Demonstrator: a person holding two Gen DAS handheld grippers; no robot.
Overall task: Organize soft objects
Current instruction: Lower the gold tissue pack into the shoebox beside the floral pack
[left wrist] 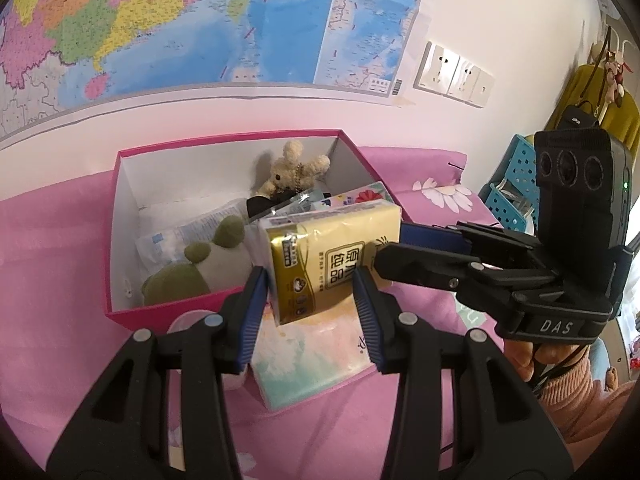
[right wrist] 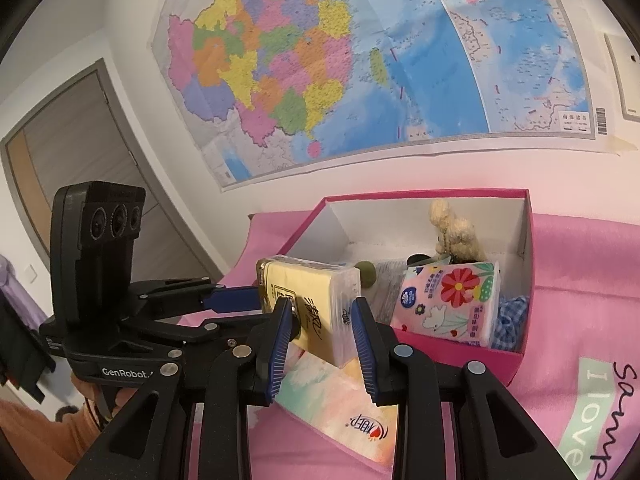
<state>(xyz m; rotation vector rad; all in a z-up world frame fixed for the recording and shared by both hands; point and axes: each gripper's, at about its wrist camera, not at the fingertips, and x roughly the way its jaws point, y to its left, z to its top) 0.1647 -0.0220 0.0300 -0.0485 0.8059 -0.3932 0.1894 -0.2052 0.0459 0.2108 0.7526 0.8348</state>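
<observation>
both grippers pinch yellow tissue pack (left wrist: 328,264), left gripper (left wrist: 310,312) across width, right gripper (right wrist: 320,332) on end | pack above pink box (left wrist: 120,312) front edge | advice: lower level, release together

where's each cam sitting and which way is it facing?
Left wrist: behind the left tongs, angled down at the pink box; right tongs and a sleeve at right.
Right wrist: behind the right tongs, facing the box from its other side; left tongs at left.
Shared: the yellow tissue pack, box, wall map.
</observation>
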